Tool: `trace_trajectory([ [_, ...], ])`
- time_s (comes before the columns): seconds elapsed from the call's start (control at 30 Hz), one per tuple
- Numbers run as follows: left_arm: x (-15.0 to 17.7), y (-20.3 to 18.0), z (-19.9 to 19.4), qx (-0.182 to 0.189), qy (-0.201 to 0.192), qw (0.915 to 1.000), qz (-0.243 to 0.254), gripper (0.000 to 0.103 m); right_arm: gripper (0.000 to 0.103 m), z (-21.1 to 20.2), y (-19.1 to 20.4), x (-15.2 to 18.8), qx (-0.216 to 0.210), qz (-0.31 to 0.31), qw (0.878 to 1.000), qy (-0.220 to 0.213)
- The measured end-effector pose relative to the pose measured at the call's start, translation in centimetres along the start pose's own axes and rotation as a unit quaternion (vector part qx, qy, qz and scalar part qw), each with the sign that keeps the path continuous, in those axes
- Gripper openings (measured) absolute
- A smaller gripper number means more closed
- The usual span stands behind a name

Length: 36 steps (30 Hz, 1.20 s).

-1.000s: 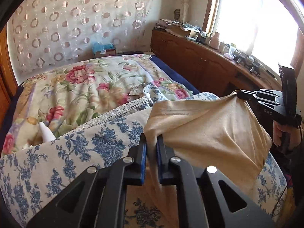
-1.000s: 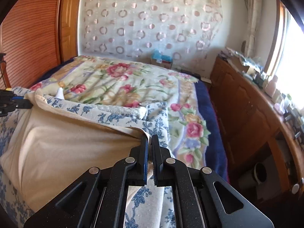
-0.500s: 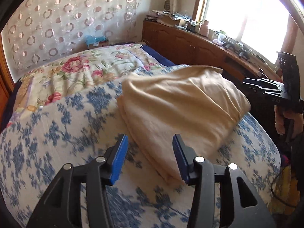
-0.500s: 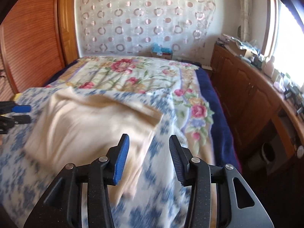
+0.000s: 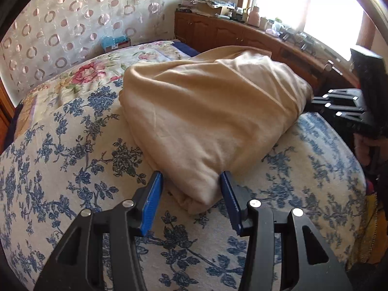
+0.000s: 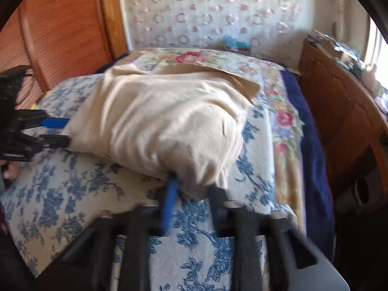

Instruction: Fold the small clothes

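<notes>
A beige garment lies folded in a thick bundle on the blue-flowered cloth over the bed. My left gripper is open, its blue pads on either side of the garment's near corner. My right gripper is open around the garment's other corner; this view is blurred. Each gripper shows in the other's view: the right one at the far end of the bundle, the left one at its left end.
A pink-flowered quilt covers the far part of the bed. A wooden cabinet with clutter runs under the bright window on the right. A wooden wardrobe stands on the left. A curtain with rings hangs behind.
Both grippers let go of the raised garment, and it dropped folded onto the cloth. Both then moved in, open, around its two near corners.
</notes>
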<state>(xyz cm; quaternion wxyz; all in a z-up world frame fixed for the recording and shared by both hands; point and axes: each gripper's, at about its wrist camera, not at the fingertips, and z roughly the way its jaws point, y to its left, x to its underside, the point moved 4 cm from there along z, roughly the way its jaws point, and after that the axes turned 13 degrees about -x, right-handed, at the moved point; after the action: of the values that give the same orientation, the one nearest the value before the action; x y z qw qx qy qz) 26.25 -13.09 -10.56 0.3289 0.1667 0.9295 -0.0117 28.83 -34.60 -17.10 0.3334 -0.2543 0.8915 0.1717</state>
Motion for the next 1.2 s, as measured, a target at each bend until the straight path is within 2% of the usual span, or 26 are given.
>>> trace_trajectory([
  [0.1,-0.1,0.1,0.2,-0.003,0.004,1.0,-0.004,0.05,0.001,-0.8,0.2,-0.1,0.018,-0.027,0.999,0.0],
  [0.23,-0.1,0.4,0.4,0.0,0.006,0.9999,-0.008,0.051,0.0,-2.4,-1.6,-0.3,0.075,-0.035,0.997,0.003],
  [0.37,0.1,0.8,0.2,0.0,0.004,0.9999,-0.012,0.051,0.0,-1.9,-3.1,0.3,0.088,-0.022,0.996,0.018],
  [0.57,0.6,1.5,0.0,0.003,0.002,0.9998,-0.018,0.051,0.0,-3.7,-4.1,0.2,0.125,0.002,0.992,-0.026],
  [0.67,0.6,1.7,0.0,0.004,0.002,0.9998,-0.02,0.051,0.0,-3.6,-4.8,0.1,0.128,0.008,0.991,-0.022],
  [0.77,0.5,1.9,-0.5,0.011,-0.004,0.9995,-0.028,0.051,0.0,-2.6,-4.9,0.7,0.094,0.015,0.995,0.001],
  [0.83,0.1,2.4,-1.6,0.015,-0.018,0.9989,-0.04,0.051,0.0,-2.8,-5.1,0.8,0.094,0.022,0.995,-0.005],
  [0.9,-0.5,3.0,-2.5,0.015,-0.034,0.9982,-0.047,0.051,0.006,-3.7,-5.0,0.8,0.095,0.029,0.995,-0.016],
  [0.93,-1.0,3.5,-2.9,0.01,-0.043,0.9977,-0.05,0.051,0.012,-4.4,-4.8,0.6,0.089,0.032,0.995,-0.028],
  [1.03,-2.6,4.8,-2.9,0.004,-0.056,0.9964,-0.063,0.058,0.056,-5.8,-4.4,-0.3,0.083,0.029,0.995,-0.053],
  [1.07,-3.0,5.1,-2.7,0.008,-0.057,0.996,-0.068,0.058,0.061,-5.9,-4.2,-0.9,0.082,0.023,0.995,-0.061],
  [1.2,-4.8,5.7,-1.5,0.002,-0.057,0.996,-0.07,0.059,0.061,-4.8,-5.2,-4.4,0.059,0.028,0.994,-0.088],
])
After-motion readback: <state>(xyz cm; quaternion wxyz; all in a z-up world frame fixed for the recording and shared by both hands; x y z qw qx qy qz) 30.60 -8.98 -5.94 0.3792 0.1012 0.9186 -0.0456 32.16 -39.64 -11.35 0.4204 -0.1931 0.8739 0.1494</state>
